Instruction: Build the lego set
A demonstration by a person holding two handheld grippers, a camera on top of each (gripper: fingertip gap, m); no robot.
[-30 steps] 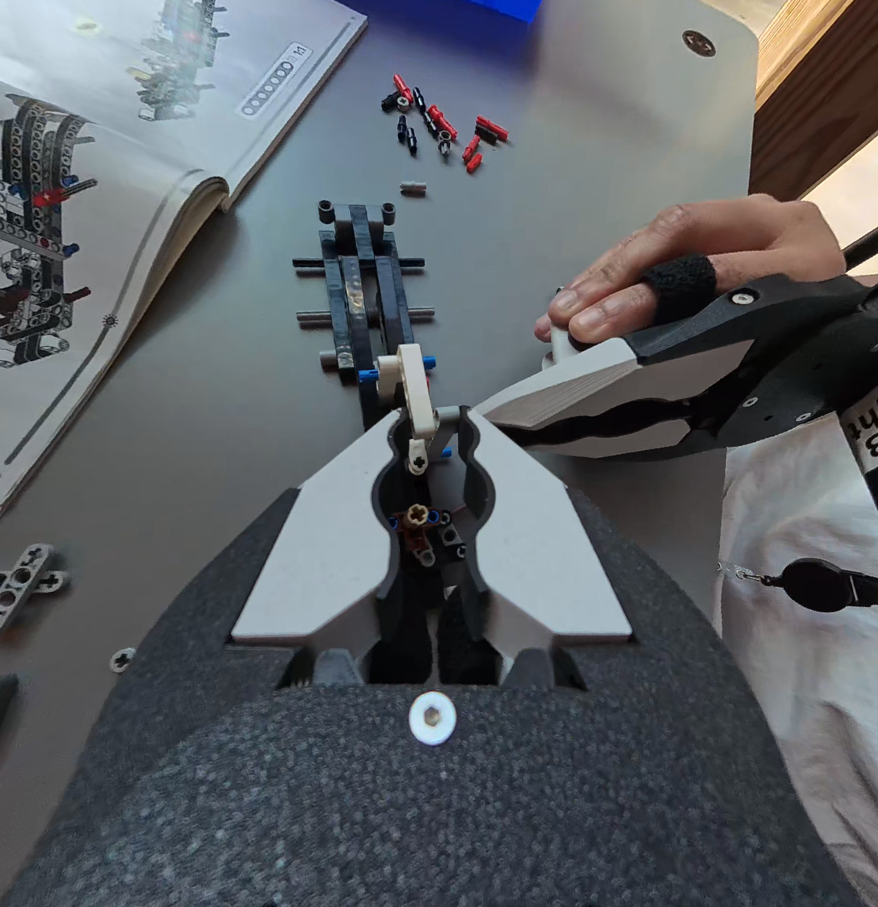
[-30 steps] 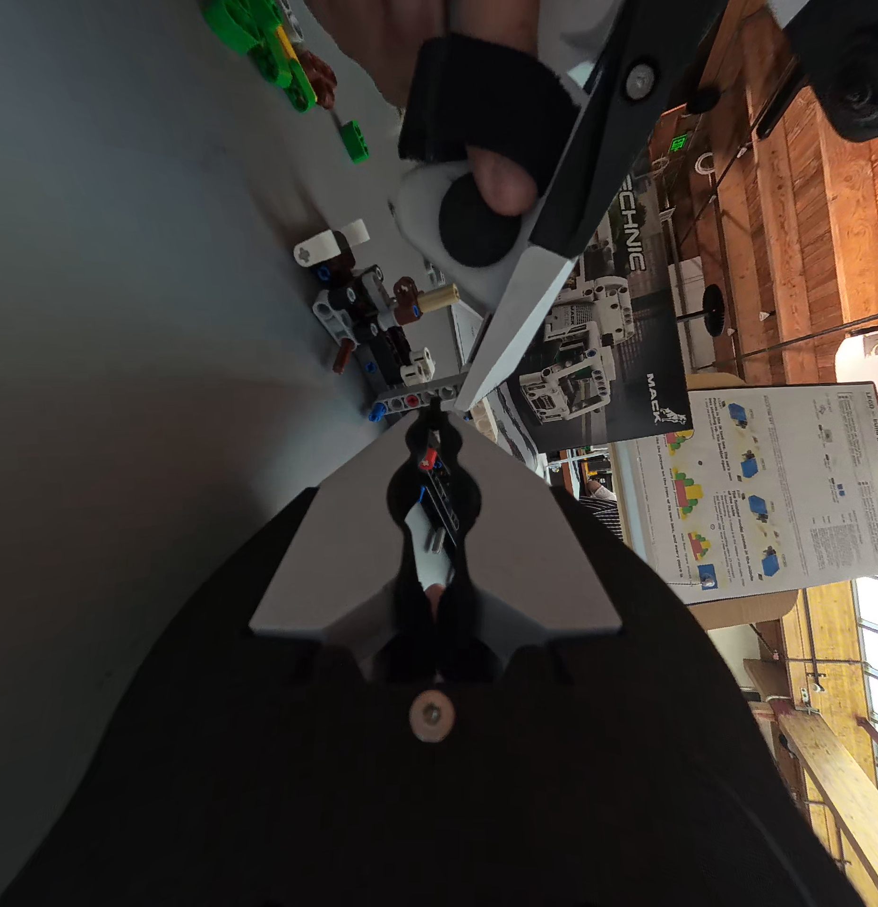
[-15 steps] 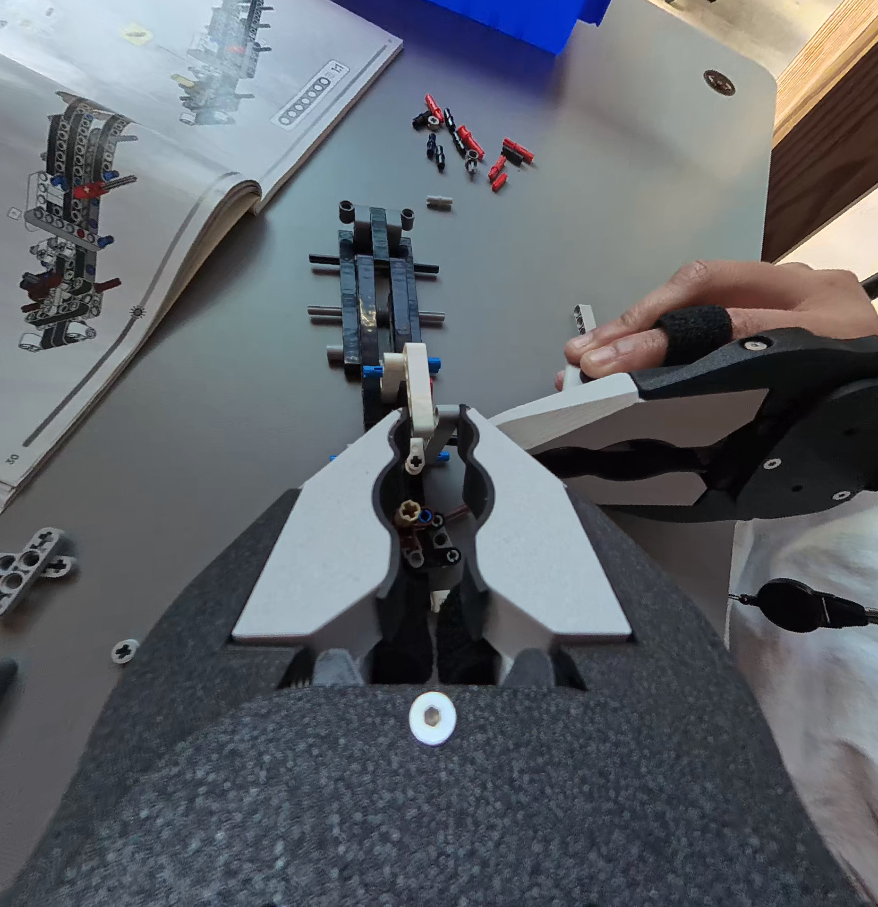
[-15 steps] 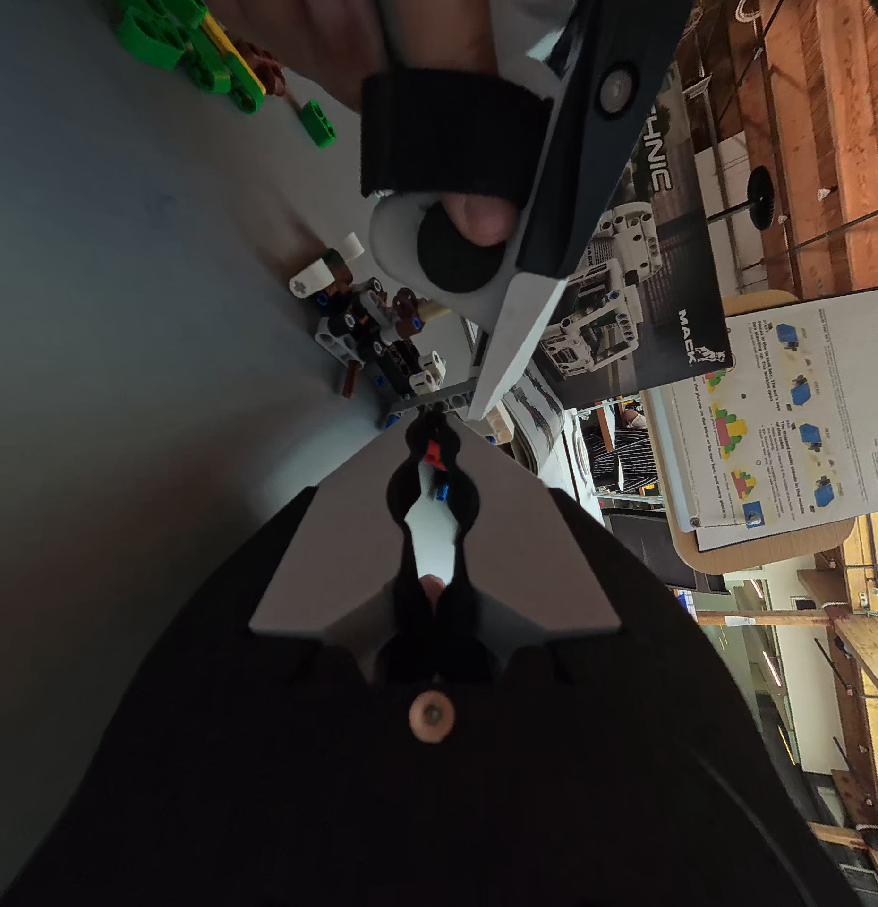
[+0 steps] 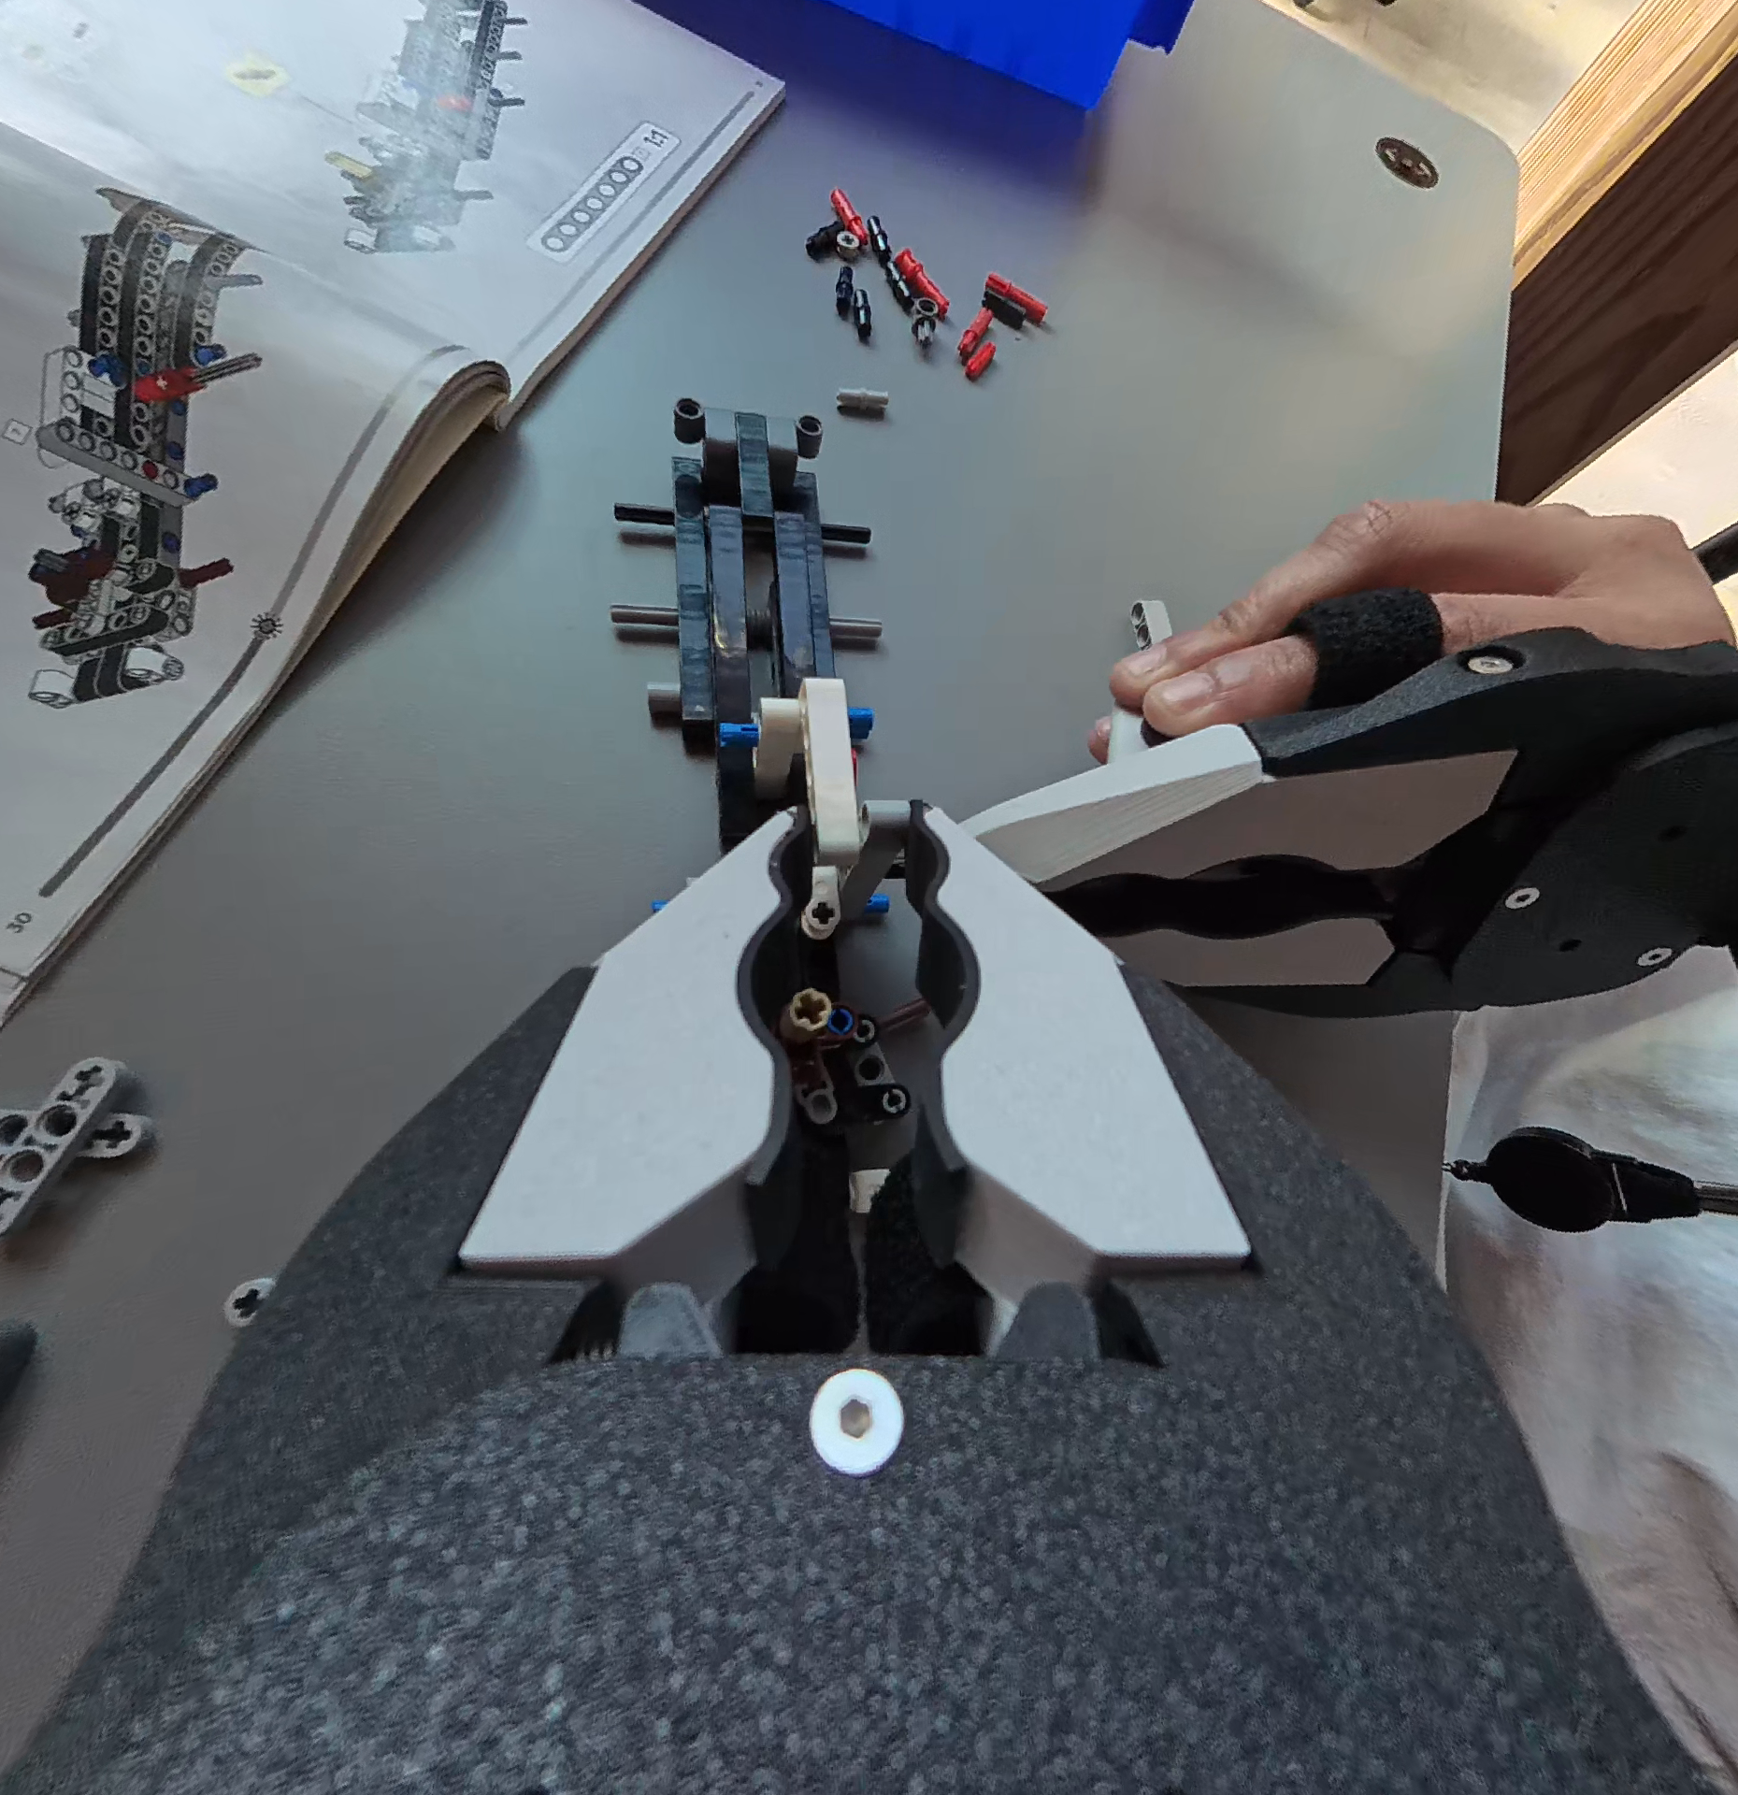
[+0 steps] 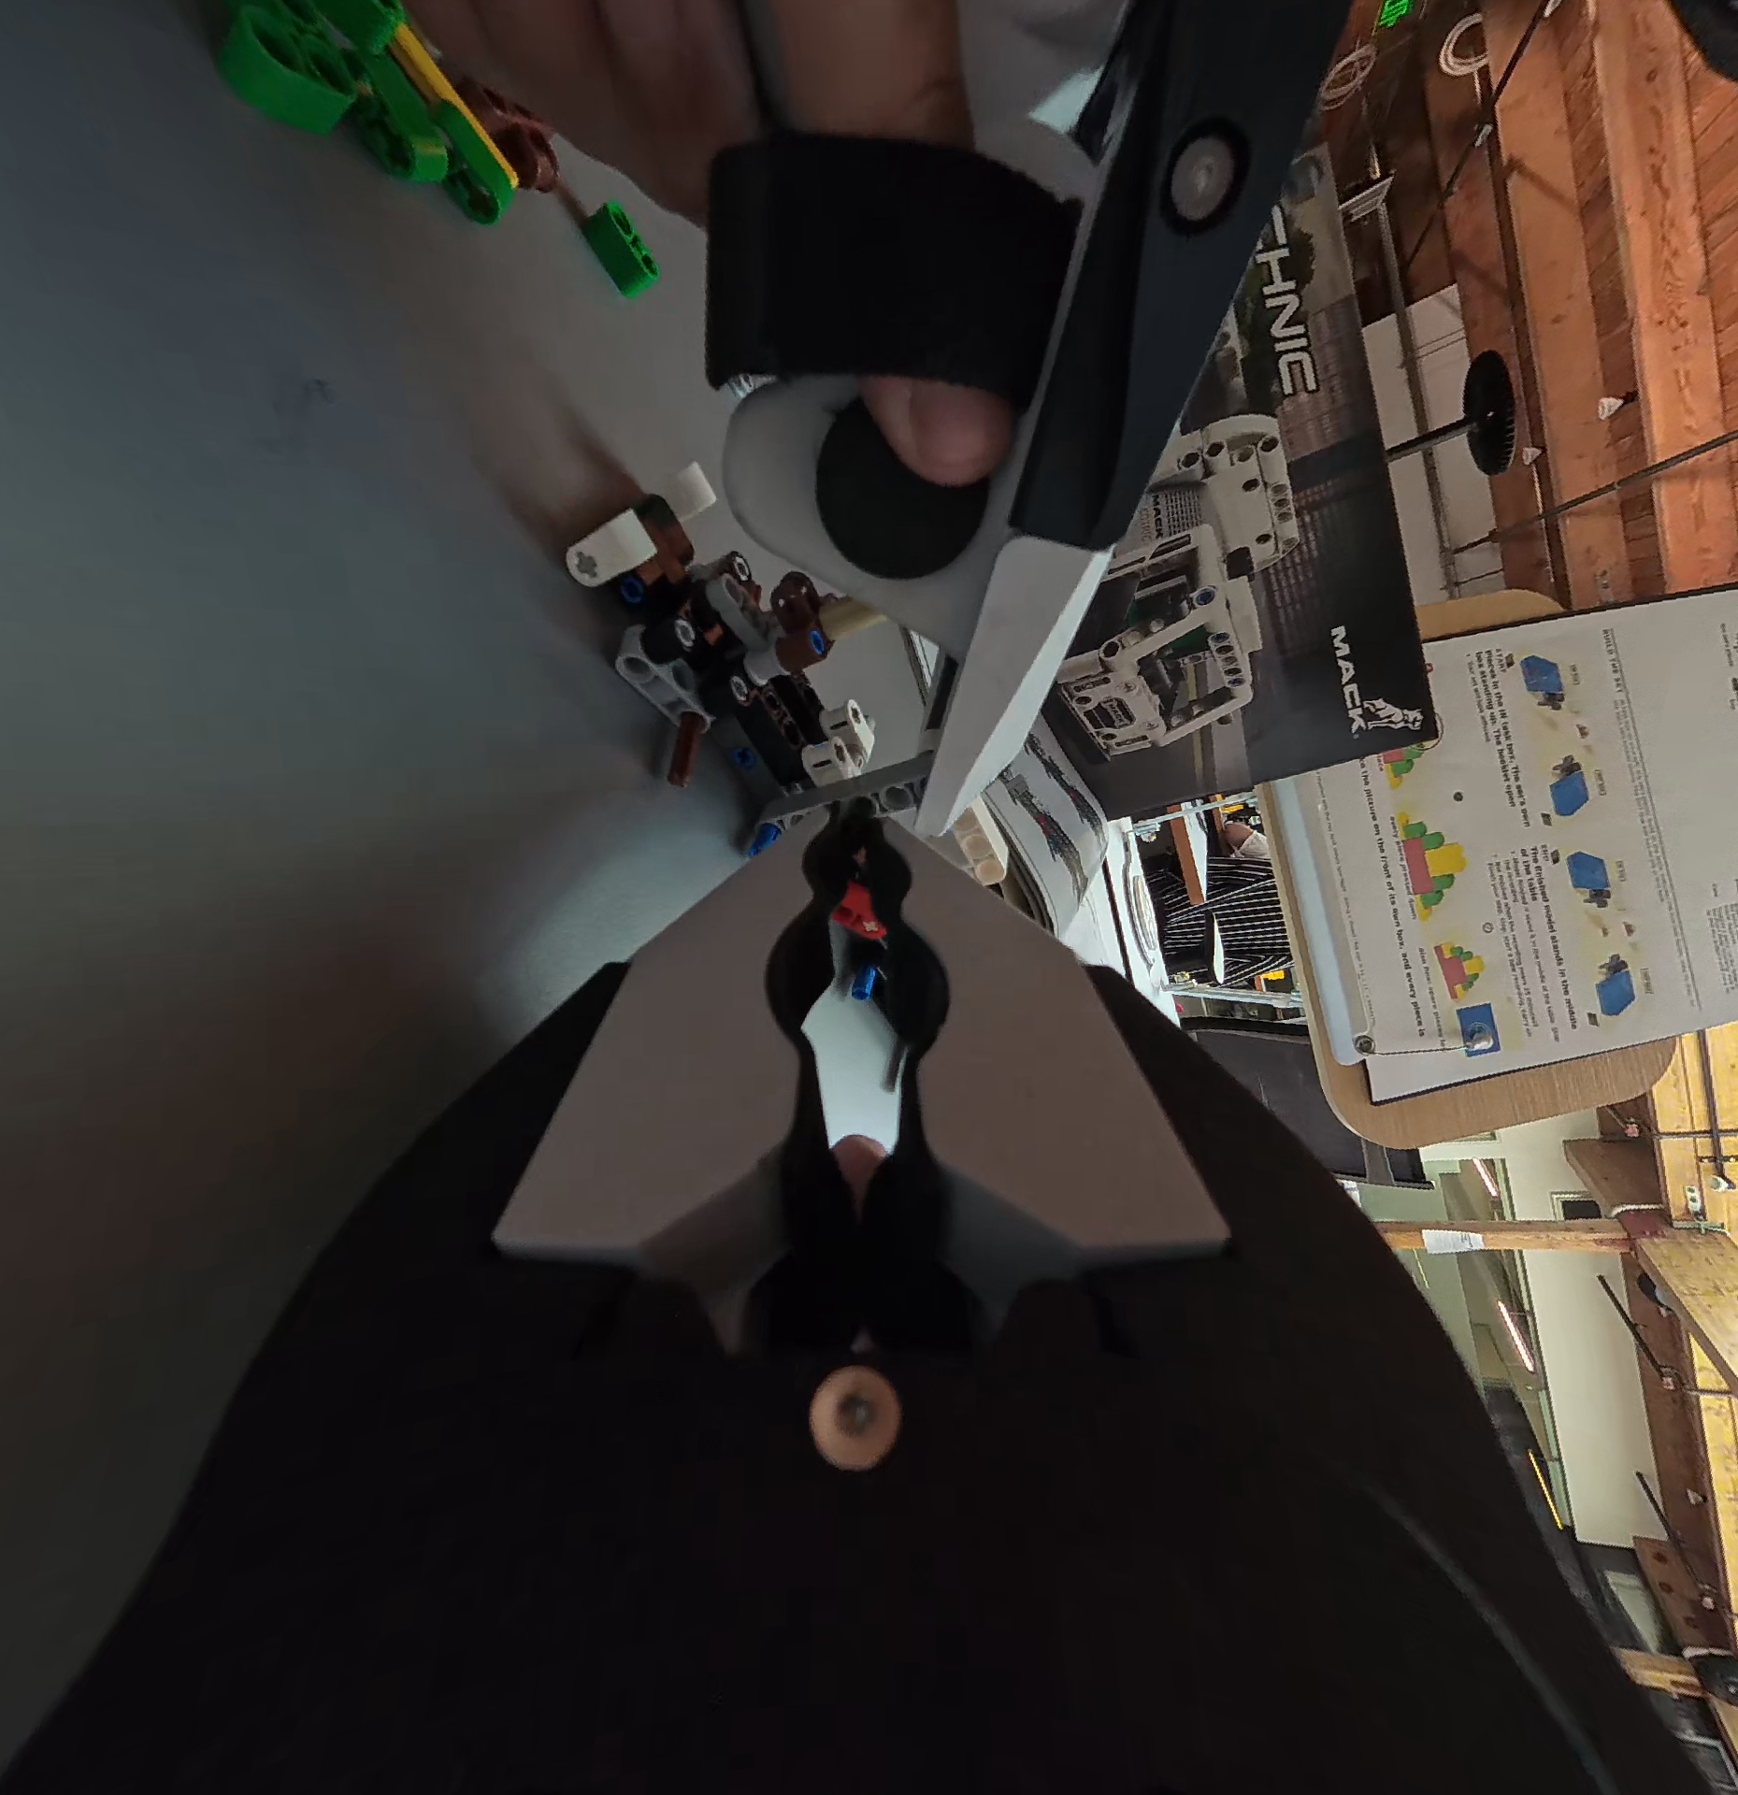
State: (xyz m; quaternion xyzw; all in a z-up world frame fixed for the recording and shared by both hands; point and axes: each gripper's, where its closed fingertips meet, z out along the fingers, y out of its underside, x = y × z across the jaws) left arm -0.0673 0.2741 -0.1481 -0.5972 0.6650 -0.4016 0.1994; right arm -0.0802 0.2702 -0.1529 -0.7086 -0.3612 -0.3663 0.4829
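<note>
Left claw: clenched on the grey beam of the dark brick model on the table.
Right claw: tips together at that beam; whether it grips, cannot tell.
Nearby: open booklet, loose red pins.

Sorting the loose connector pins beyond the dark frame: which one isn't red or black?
The light grey pin, lying alone just right of the dark frame's far end, apart from the red and black cluster.
</note>
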